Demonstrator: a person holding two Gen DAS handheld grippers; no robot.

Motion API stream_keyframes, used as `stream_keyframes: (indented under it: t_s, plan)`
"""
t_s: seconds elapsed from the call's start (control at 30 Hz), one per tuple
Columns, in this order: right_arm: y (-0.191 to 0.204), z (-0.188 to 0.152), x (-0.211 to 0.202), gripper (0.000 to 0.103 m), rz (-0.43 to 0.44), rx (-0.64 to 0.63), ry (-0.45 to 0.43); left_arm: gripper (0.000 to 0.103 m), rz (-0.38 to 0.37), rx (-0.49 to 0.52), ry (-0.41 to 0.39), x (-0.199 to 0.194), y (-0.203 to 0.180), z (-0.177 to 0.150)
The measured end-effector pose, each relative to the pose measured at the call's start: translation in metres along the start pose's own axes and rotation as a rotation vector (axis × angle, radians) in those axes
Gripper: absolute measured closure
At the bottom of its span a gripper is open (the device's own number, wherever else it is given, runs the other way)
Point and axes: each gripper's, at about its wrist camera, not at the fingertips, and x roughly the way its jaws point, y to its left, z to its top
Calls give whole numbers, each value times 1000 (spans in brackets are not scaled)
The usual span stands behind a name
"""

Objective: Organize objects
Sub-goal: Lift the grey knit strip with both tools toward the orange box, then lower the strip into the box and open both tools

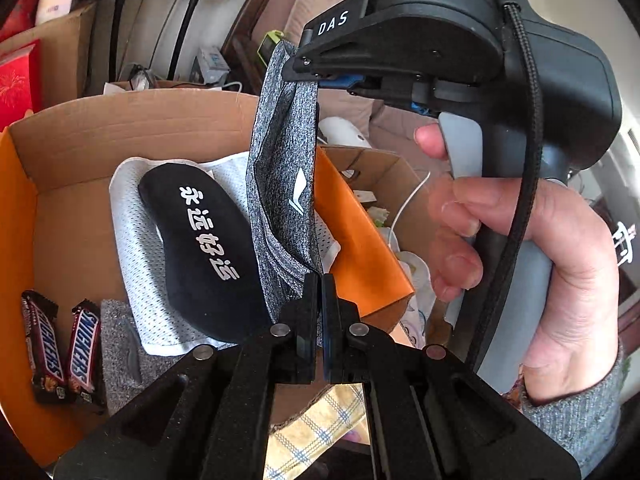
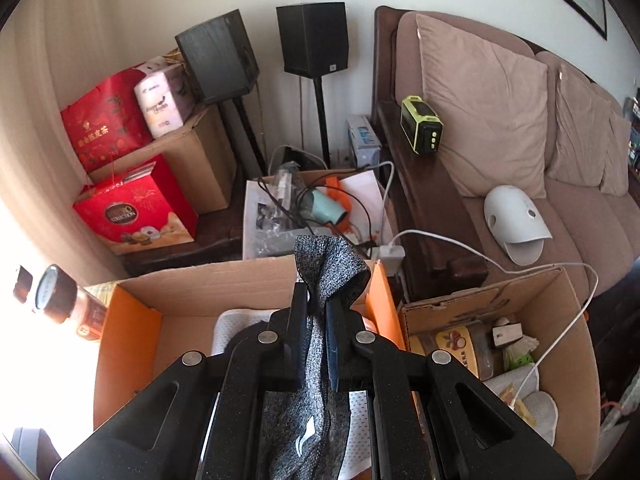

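A grey heathered sock (image 1: 286,168) with a white logo hangs stretched over the open orange cardboard box (image 1: 80,128). My right gripper (image 1: 304,68) is shut on the sock's top end; in the right wrist view the sock (image 2: 320,280) bunches between its fingers (image 2: 318,296). My left gripper (image 1: 319,284) is shut on the sock's lower end. In the box lie a black insole (image 1: 200,248) with white characters on a white mesh cloth (image 1: 132,256), two Snickers bars (image 1: 64,352) and a grey fabric piece (image 1: 120,352).
A second cardboard box (image 2: 560,320) with small items and a white cable stands right of the orange one. A brown sofa (image 2: 520,140) with a white mask-like object, speakers on stands (image 2: 312,36), red gift boxes (image 2: 132,204) and a jar (image 2: 68,300) surround the boxes.
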Motion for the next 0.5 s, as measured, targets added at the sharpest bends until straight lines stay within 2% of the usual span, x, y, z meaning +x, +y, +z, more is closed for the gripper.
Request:
stream_keyframes:
  t_s: [0.23, 0.37, 0.43, 0.5]
  plan:
    - [-15, -6, 34, 95, -4, 11, 50, 101, 8, -16, 38, 30, 4, 7]
    - [-20, -12, 46, 89, -5, 18, 84, 101, 36, -5, 45, 32, 6, 3]
    - [-20, -15, 46, 86, -11, 17, 83, 98, 44, 3, 40, 27, 8, 1]
    - [-21, -17, 45, 80, -16, 17, 80, 87, 46, 7, 40, 21, 9, -1]
